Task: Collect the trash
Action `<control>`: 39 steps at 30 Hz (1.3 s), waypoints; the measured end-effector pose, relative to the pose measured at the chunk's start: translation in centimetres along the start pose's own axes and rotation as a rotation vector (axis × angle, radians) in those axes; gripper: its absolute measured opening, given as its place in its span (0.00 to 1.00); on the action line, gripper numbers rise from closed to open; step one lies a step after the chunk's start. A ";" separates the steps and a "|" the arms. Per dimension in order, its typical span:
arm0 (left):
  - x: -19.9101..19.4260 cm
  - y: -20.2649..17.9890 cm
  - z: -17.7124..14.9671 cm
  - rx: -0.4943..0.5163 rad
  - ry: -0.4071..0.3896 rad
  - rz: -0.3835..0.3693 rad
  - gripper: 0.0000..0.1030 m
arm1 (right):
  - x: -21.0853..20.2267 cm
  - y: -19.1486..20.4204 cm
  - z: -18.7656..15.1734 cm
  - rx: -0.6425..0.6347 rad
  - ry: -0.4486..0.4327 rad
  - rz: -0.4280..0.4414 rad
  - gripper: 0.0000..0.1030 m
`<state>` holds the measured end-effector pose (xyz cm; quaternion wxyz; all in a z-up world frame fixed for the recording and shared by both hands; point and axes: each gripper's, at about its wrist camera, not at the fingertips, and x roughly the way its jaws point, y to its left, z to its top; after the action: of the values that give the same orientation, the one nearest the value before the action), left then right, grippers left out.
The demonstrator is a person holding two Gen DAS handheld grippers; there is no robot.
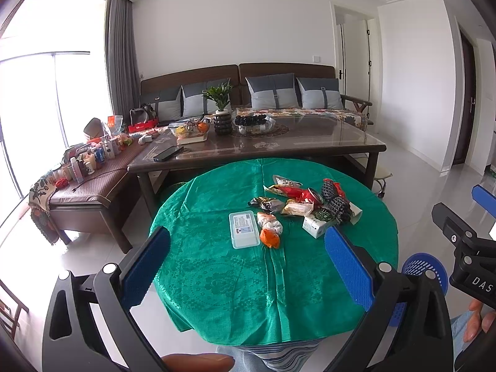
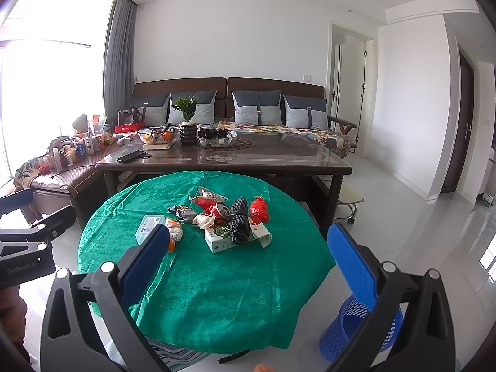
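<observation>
A round table (image 2: 217, 294) draped in green cloth is positioned in front of the operator, with the trash gathered in one cluster at its centre, within reach of both grippers. A blue perforated bin (image 2: 350, 331) is stationed on the floor just beside the table's right edge, presumably to receive the trash. The left gripper (image 1: 248, 266) and right gripper (image 2: 251, 266) are held wide apart and empty above the near edge. The cluster includes a milk carton (image 2: 218, 237), a black foam net (image 2: 240, 224), a red can (image 2: 218, 210) and a clear plastic box (image 1: 244, 229).
</observation>
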<state>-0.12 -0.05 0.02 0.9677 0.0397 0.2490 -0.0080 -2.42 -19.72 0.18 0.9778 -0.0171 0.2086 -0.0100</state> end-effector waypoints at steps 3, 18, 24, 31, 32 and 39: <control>0.0 0.0 0.0 0.000 0.000 -0.001 0.96 | 0.0 0.0 0.0 0.000 0.000 0.000 0.96; 0.0 0.0 0.0 0.001 0.002 -0.002 0.96 | 0.1 0.0 0.0 0.000 0.003 0.000 0.96; 0.0 0.0 0.0 0.001 0.002 -0.001 0.96 | 0.1 0.0 0.0 0.001 0.003 0.001 0.96; 0.1 0.0 0.0 0.001 0.002 -0.001 0.96 | 0.1 -0.1 0.1 0.001 0.004 0.001 0.96; 0.1 0.0 0.0 0.001 0.003 -0.002 0.96 | 0.0 -0.1 0.1 0.001 0.004 0.000 0.96; 0.1 0.0 0.0 0.001 0.003 -0.001 0.96 | 0.3 -0.1 0.0 0.000 0.002 -0.001 0.96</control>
<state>-0.08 -0.04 0.00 0.9673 0.0399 0.2505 -0.0086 -2.19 -19.86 0.09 0.9775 -0.0173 0.2098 -0.0107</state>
